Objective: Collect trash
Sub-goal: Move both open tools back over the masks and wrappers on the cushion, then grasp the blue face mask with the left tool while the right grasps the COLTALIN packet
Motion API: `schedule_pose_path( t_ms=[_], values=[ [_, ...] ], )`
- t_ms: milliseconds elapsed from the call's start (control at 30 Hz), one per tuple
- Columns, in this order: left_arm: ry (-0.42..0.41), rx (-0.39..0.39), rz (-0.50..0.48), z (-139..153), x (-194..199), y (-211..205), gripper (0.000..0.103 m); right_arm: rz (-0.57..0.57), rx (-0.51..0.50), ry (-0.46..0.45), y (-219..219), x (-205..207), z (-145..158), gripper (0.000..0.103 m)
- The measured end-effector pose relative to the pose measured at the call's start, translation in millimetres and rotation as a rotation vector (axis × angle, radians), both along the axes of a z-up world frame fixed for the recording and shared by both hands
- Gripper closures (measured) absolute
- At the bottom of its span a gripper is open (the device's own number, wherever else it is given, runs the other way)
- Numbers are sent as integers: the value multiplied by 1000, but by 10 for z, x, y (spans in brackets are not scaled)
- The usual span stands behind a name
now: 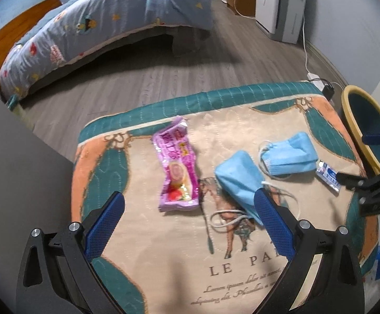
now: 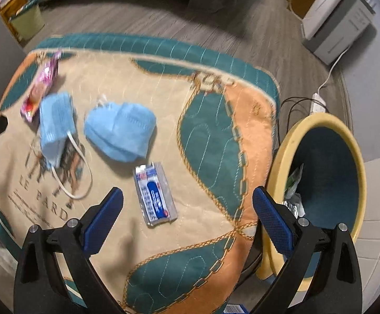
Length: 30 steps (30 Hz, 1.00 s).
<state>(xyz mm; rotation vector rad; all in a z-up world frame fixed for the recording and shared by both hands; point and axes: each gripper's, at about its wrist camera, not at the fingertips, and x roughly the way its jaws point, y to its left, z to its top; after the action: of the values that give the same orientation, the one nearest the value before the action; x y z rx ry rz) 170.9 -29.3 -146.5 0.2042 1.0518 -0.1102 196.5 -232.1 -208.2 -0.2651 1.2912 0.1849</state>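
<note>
right hand-held gripper: right hand-held gripper (image 2: pixel 187 221) was released, jaws spread wide, nothing between them; hung over the near right part of the desk (image 2: pixel 216 83), which wore a quilted cover.
nearest trash: clear sachet (image 2: pixel 155 193) with blue print lay just ahead of the right jaws, roughly centred in the gap, flat on the cover.
sachet axis: long axis ran near-to-far, tilted slightly, so about in line with the fingers; judged the jaws would close across its short width.
bin: yellow-rimmed bin (image 2: pixel 347 141) stood off the desk's right edge, just beside the right hand-held gripper; some wrappers already sat inside.
left hand-held gripper: left hand-held gripper (image 1: pixel 188 225) was also released, empty; sat over the near middle of the desk.
left-side trash: pink snack wrapper (image 1: pixel 176 167) lay ahead, between the jaw lines, long axis near-to-far; folded blue mask (image 1: pixel 239 183) lay ahead-right, partly behind the right finger.
second mask: crumpled blue mask (image 1: pixel 289 154) lay further right, toward the right edge, touching or just beside the sachet; can't tell which.
nearer arm: right was nearer the sachet and bin; left was nearer the wrapper and folded mask.
judgement: sachet pick by the right looked like the next step; thin flat film could slip or need a scrape off the cloth.
</note>
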Motion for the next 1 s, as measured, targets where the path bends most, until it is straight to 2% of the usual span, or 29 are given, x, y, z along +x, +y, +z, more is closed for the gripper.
schedule_pose_path(
  t_ms=[233, 300, 533, 700, 733, 833, 1000],
  values=[
    [50, 2, 4, -138, 12, -65, 5, 43, -9, 21, 19, -74, -157, 7],
    [62, -14, 11, -167, 20, -64, 5, 50, 1, 29, 12, -80, -192, 16],
    [78, -33, 22, -222, 77, -119, 5, 87, 35, 41, 18, -90, -264, 31],
    [90, -42, 24, -263, 123, -206, 5, 122, 39, 54, 94, -131, -291, 52],
    [91, -43, 23, -270, 131, -226, 5, 122, 39, 54, 85, -124, -291, 53],
    [98, -39, 20, -306, 156, -286, 5, 87, 73, 59, -26, -75, -280, 67],
    [111, -46, 15, -378, 185, -377, 5, 21, 115, 61, -245, 30, -253, 71]
  ],
)
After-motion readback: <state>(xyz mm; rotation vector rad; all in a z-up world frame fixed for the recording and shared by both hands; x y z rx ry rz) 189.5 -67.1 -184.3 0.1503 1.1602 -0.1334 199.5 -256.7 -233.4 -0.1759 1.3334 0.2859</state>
